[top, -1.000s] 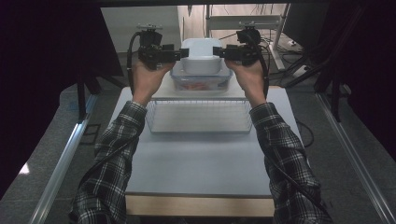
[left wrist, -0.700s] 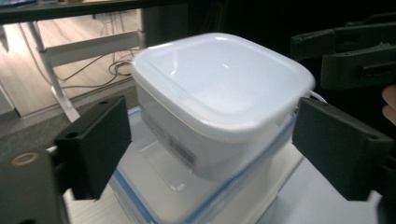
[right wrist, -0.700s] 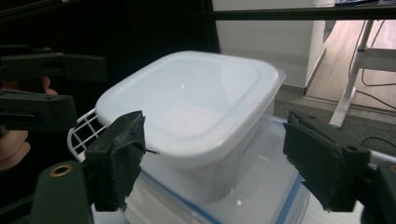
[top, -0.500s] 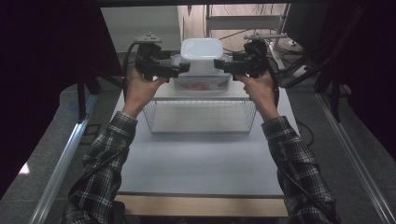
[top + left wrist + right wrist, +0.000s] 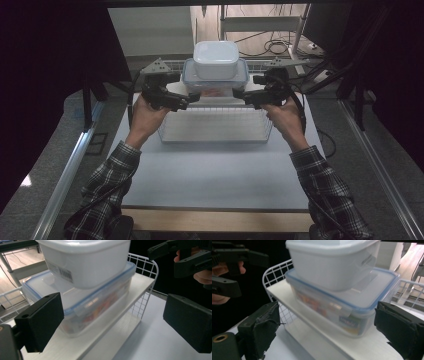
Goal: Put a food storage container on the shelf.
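Above table (image 5: pixel 215 170), both open hand-held grippers (image 5: pixel 192 98) (image 5: pixel 240 96) have withdrawn from containers (image 5: pixel 216 67).

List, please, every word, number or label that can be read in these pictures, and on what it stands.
No text can be read.
Barcode sticker on the white box: bars and digits too blurred to read.
Blue label on the clear box: a word in white letters, too blurred to read.

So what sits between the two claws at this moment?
In the high view, the stacked containers: a clear blue-rimmed box with a white tub on top, resting on a white shelf. The left claw and right claw flank them, both open.
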A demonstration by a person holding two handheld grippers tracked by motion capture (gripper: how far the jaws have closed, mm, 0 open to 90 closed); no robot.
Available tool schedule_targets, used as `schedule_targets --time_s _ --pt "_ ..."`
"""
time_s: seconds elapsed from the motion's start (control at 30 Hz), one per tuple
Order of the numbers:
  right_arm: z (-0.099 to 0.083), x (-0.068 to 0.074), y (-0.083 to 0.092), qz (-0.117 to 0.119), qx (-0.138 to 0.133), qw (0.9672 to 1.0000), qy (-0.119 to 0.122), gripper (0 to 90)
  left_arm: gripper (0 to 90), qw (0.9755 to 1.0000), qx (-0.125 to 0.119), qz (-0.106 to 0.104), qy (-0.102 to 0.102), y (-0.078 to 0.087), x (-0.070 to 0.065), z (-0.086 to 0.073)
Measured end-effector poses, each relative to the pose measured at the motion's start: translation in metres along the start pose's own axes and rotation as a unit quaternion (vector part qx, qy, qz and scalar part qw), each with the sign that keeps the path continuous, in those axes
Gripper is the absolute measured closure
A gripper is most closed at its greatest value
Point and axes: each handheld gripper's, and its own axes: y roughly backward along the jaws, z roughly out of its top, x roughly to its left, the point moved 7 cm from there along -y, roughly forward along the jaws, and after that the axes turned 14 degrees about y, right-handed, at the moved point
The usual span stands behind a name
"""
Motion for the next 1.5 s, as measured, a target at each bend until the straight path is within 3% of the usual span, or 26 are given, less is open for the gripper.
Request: schedule_targets --time_s 0.17,0.37,0.7,1.07,1.33,1.5 --pt "-0.008 0.009 0.002 0.007 0.002 0.9999 0.009 5.2 3.0 1.0000 -0.004 -0.006 -0.005 0.005 -0.006 -0.015" --pt "-0.022 0.022 0.004 0.020 0.004 0.9997 0.012 4.2 2.6 0.9997 0.010 -0.022 -0.004 0.007 -0.014 -0.037" --pt "-0.061 0.038 0.010 0.025 0.018 0.9993 0.022 3.5 1.8 0.9991 0.016 -0.040 0.006 0.006 -0.020 -0.077" --pt "-0.099 0.050 0.024 0.018 0.029 0.9992 0.022 1.8 1.8 0.9991 0.033 -0.028 -0.004 0.001 -0.026 -0.117" --pt "-0.127 0.054 0.031 0.011 0.040 0.9990 0.018 1.7 2.0 0.9988 0.043 -0.022 0.005 0.000 -0.029 -0.144" --pt "-0.144 0.056 0.031 0.011 0.051 0.9986 0.013 0.7 2.2 0.9981 0.055 -0.019 0.020 -0.002 -0.023 -0.169"
